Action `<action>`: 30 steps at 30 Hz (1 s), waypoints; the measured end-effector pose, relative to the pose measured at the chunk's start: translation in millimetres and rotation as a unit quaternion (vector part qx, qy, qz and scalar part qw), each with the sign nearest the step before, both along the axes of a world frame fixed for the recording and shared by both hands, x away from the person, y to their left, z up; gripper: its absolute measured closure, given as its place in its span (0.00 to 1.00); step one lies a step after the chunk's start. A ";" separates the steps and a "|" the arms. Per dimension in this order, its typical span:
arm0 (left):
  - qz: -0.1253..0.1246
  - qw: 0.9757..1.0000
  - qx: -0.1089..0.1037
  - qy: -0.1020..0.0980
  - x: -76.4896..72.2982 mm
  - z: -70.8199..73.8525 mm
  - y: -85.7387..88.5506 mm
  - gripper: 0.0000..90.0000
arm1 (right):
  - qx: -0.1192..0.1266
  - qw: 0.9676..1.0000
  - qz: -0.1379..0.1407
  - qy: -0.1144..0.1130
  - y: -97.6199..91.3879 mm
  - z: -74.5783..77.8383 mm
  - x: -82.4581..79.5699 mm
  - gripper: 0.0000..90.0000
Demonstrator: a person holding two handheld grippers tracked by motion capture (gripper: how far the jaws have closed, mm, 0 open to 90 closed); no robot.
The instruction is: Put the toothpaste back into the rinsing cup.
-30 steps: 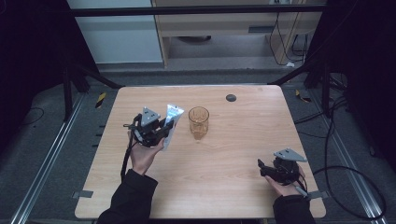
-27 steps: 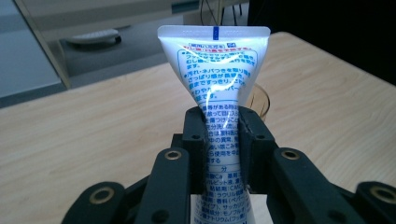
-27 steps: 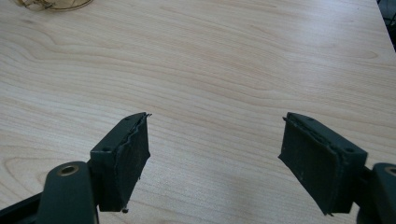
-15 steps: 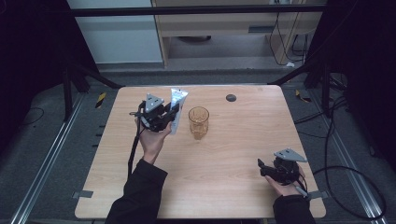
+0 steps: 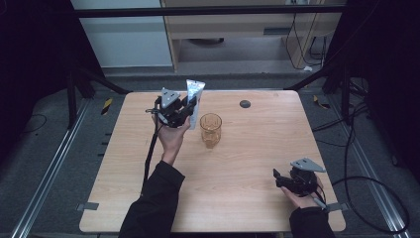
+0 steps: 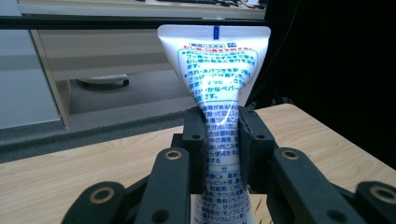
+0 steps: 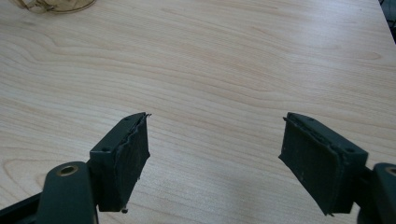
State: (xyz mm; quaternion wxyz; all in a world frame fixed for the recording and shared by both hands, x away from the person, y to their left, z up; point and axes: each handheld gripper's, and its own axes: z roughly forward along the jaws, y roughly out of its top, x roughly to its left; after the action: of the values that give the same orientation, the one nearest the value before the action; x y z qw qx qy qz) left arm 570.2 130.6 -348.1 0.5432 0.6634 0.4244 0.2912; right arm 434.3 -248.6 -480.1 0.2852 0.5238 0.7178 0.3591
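Observation:
My left gripper [image 5: 187, 110] is shut on a white toothpaste tube [image 5: 193, 101] with blue print, held upright with its flat crimped end on top, above the table just left of an amber glass cup [image 5: 211, 130]. From the left gripper view the tube [image 6: 219, 93] stands squeezed between the two black pads [image 6: 194, 140]. Near the table's front right corner my right gripper [image 5: 278, 179] rests low, open, its pads [image 7: 123, 161] wide apart over bare wood with nothing between them.
The wooden table [image 5: 257, 148] carries a small dark round disc [image 5: 244, 104] near its far edge. The cup's base [image 7: 53, 4] peeks in at the top left of the right gripper view. Black frame posts and cables surround the table.
My left gripper has carried the tube to the right and slightly up, closer to the cup. The right gripper has stayed where it was.

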 end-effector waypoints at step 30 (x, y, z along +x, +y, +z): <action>0.003 1.000 0.007 -0.016 25.6 -7.1 -44.0 0.82 | 0.004 1.000 0.001 0.000 0.4 -1.4 0.6 0.26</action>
State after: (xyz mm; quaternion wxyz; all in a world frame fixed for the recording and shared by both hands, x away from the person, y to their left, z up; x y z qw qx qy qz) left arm 595.8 86.6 -355.1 0.5446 0.6612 0.4155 0.3059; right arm 434.9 -248.2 -481.6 0.2822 0.5243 0.7170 0.3624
